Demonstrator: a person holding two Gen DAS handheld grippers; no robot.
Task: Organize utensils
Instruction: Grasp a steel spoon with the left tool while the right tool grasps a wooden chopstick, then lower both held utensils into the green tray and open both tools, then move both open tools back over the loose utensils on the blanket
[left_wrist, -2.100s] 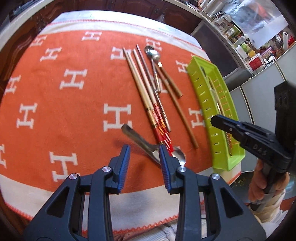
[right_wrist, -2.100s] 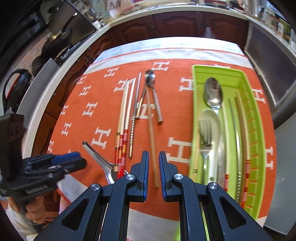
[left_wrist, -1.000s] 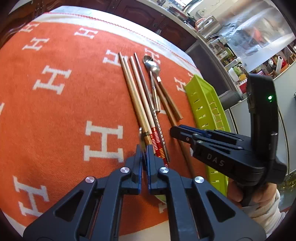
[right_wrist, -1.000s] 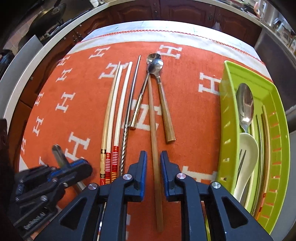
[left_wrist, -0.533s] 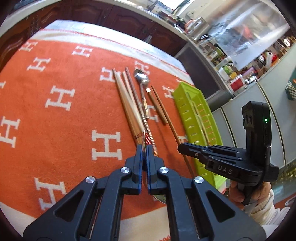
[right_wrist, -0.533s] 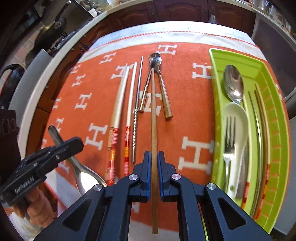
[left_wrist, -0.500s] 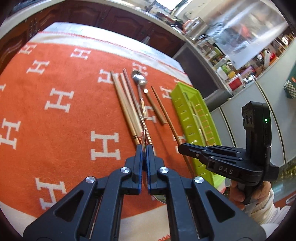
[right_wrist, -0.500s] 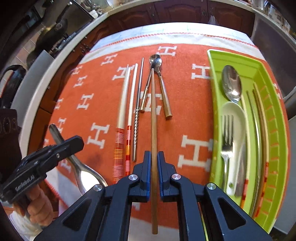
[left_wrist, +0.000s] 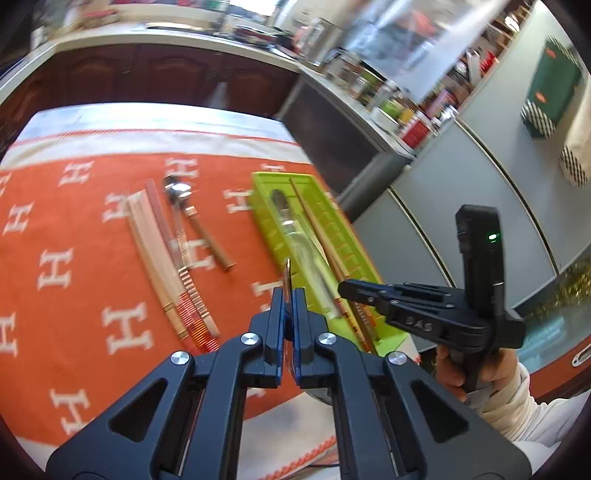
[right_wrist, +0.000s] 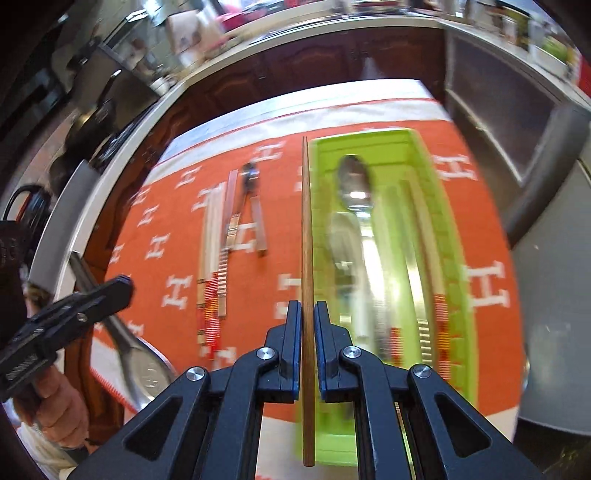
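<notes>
My right gripper (right_wrist: 306, 314) is shut on a long brown wooden chopstick (right_wrist: 306, 221) and holds it above the left rim of the lime green utensil tray (right_wrist: 458, 236); it also shows in the left wrist view (left_wrist: 343, 286). My left gripper (left_wrist: 289, 299) is shut on the handle of a metal spoon (left_wrist: 287, 271); its bowl shows in the right wrist view (right_wrist: 146, 373). The tray (left_wrist: 266, 199) holds a steel spoon (right_wrist: 352, 184), a white spoon, a fork and several chopsticks.
On the orange H-patterned cloth (left_wrist: 74, 258) lie pale chopsticks (left_wrist: 155, 251), a twisted metal chopstick and two small spoons (left_wrist: 177, 192). Dark wood cabinets stand behind, a grey appliance (left_wrist: 443, 192) to the right, a stove with pans (right_wrist: 88, 122) to the left.
Both grippers have risen and swung right toward the green tray, each carrying its utensil. The brown chopstick now hangs over the tray's left rim; the views are motion-blurred.
</notes>
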